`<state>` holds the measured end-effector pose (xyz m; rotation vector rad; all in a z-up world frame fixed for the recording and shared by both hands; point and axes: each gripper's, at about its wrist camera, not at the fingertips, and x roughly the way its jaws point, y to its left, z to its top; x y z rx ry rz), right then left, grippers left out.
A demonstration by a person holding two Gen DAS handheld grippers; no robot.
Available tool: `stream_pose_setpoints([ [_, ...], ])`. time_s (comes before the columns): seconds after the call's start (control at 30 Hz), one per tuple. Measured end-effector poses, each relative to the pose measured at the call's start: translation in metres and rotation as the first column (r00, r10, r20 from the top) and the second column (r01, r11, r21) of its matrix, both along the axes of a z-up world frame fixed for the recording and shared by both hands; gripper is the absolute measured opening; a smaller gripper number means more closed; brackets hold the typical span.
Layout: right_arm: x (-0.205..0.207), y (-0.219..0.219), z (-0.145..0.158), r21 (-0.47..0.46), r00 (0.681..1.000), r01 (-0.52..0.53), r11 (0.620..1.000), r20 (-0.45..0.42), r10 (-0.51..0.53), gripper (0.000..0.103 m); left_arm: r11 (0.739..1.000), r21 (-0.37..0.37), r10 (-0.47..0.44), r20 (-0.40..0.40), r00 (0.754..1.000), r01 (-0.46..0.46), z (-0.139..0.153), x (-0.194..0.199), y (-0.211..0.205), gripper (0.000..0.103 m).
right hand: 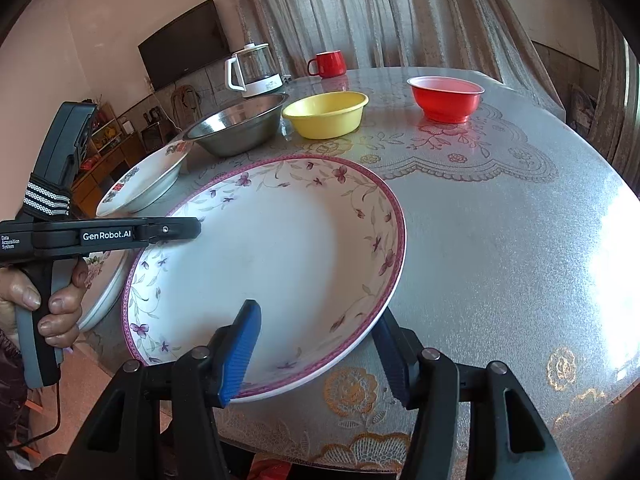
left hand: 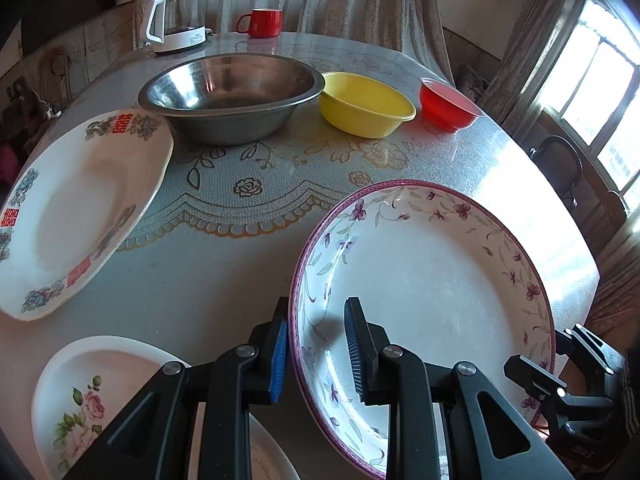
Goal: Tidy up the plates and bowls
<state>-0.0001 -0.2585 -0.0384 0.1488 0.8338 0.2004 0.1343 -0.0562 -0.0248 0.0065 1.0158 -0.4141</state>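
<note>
The purple-flowered plate (right hand: 272, 264) is lying tilted at the near edge of the table (right hand: 500, 240), its far rim raised, and both grippers are straddling its rim. The left gripper (left hand: 316, 344) is clamping the plate's left edge, one blue pad under the rim and the other finger pressing on its inner face. The right gripper (right hand: 316, 354) is standing with one finger over the plate's near rim and the other below it; whether its pads are already pressing on the rim I cannot tell. A hand (right hand: 44, 304) is squeezing the left gripper's handle. Beyond the plate, a steel bowl (left hand: 232, 96) is sitting empty, with a yellow bowl (left hand: 366, 104) just beside it, also empty, and a red bowl (left hand: 450, 106) further along, nothing showing inside. Left of the plate, a white plate with red characters (left hand: 80, 212) is leaning, bare, while a rose-patterned plate (left hand: 96, 404) is lying under the left gripper, also bare. Behind the steel bowl, a glass kettle (left hand: 178, 20) and a red mug (left hand: 262, 22) are standing at the table's far edge.
</note>
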Motion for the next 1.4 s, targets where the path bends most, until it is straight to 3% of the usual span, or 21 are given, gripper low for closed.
stream_pose_setpoints([
  [0.43,0.046,0.011,0.009,-0.070,0.998,-0.057,0.996,0.035,0.059,0.056,0.994,-0.013,0.105,-0.035,0.994,-0.105,0.002,0.021,0.011,0.026],
  [0.9,0.088,0.011,0.000,-0.114,1.000,0.008,0.993,-0.015,-0.010,0.054,0.986,-0.024,0.165,-0.050,0.985,-0.166,0.003,0.030,0.015,0.029],
  [1.4,0.084,0.024,0.001,-0.266,0.998,0.056,0.962,0.026,-0.051,0.061,0.982,-0.008,0.187,-0.029,0.982,-0.187,0.004,0.020,0.018,0.030],
])
